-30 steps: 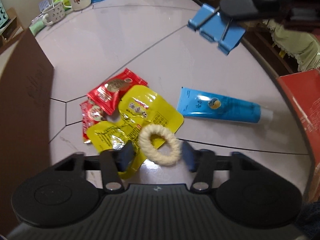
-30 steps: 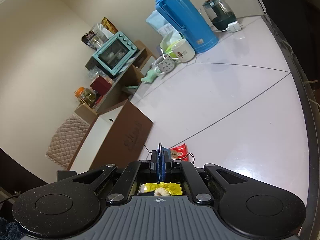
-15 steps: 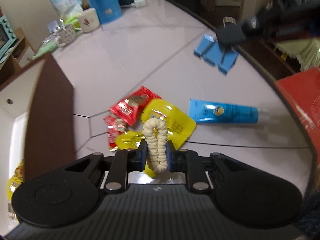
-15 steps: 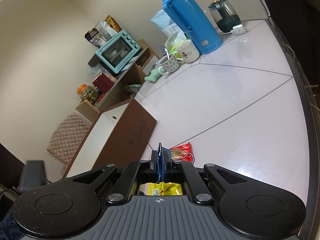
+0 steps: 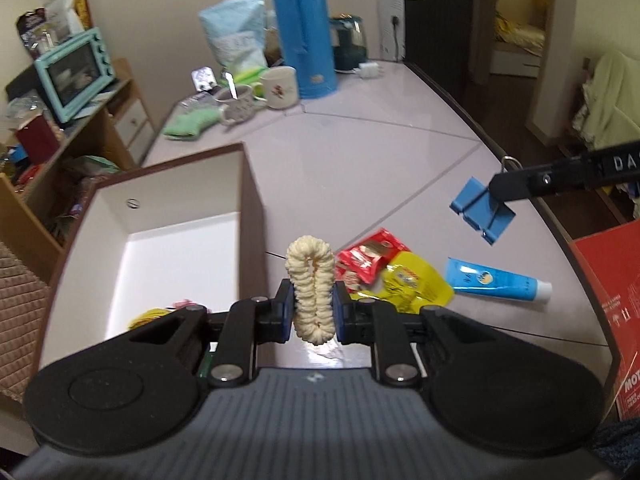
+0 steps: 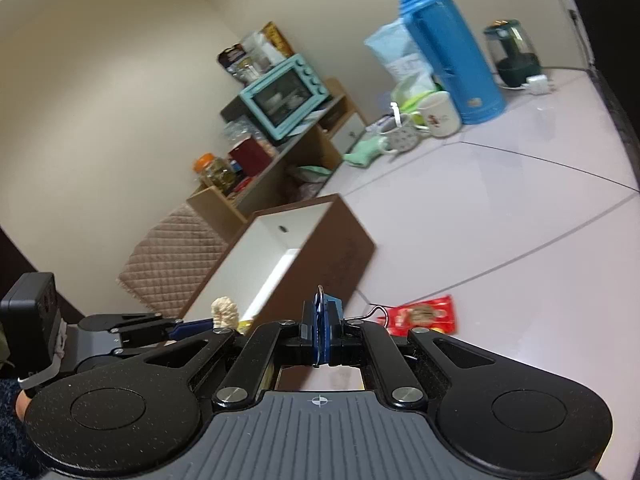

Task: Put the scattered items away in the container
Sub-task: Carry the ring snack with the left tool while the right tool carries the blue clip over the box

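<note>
Left gripper point(image 5: 312, 312): fingers clamped on one cream fuzzy ring-shaped hair tie point(image 5: 311, 288), squeezed upright into an oval, held above the pale desk point(image 5: 360, 152) just right of the near right wall of the one brown open-top box with white interior point(image 5: 176, 256).

Right gripper point(image 6: 321, 336): fingers pressed together on one blue binder clip point(image 6: 324, 330), held in the air.

Left wrist view only:
- one blue tube with white cap point(image 5: 498, 281)
- one yellow foil pouch point(image 5: 416, 286)
- a yellow item point(image 5: 149, 315) and a pink item point(image 5: 182, 303) on the box floor
- red snack packets: two as far as I can tell, overlapping; top one point(image 5: 370, 256).

Right wrist view shows just one red packet point(image 6: 424, 315), on the desk right of the box.
</note>
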`<state>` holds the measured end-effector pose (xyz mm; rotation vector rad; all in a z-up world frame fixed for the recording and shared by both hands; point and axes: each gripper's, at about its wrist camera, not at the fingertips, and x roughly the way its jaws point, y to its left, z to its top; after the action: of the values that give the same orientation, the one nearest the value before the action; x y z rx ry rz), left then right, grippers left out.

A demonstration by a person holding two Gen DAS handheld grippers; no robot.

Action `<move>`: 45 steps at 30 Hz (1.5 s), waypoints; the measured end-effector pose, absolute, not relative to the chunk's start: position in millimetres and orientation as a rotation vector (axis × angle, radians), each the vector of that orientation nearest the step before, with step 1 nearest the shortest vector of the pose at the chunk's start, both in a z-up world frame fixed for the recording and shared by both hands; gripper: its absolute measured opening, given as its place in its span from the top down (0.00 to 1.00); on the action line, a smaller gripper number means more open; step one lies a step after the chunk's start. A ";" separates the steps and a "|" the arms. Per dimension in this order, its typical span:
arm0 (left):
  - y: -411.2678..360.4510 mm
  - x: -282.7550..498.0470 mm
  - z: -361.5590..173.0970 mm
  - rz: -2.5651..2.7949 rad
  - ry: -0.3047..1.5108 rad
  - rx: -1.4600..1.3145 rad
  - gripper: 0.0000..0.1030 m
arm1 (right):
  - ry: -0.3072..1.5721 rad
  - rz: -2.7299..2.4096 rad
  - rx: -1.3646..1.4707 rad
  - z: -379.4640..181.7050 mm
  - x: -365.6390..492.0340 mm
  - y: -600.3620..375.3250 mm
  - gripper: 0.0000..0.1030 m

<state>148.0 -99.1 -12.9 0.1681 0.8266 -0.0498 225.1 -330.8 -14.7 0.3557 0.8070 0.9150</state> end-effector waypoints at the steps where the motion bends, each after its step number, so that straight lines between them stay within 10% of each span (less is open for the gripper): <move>1: -95.7 146.3 -10.3 -0.044 0.823 0.166 0.84 | 0.804 0.922 0.352 -12.8 222.8 -326.2 0.99; 45: 113.6 145.2 2.0 -0.055 0.805 0.154 0.84 | 0.787 0.882 0.299 0.2 193.4 -117.5 0.99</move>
<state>145.2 113.6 2.0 0.1542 0.8050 -0.0553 193.4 -117.5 0.2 0.2993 0.7868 0.8820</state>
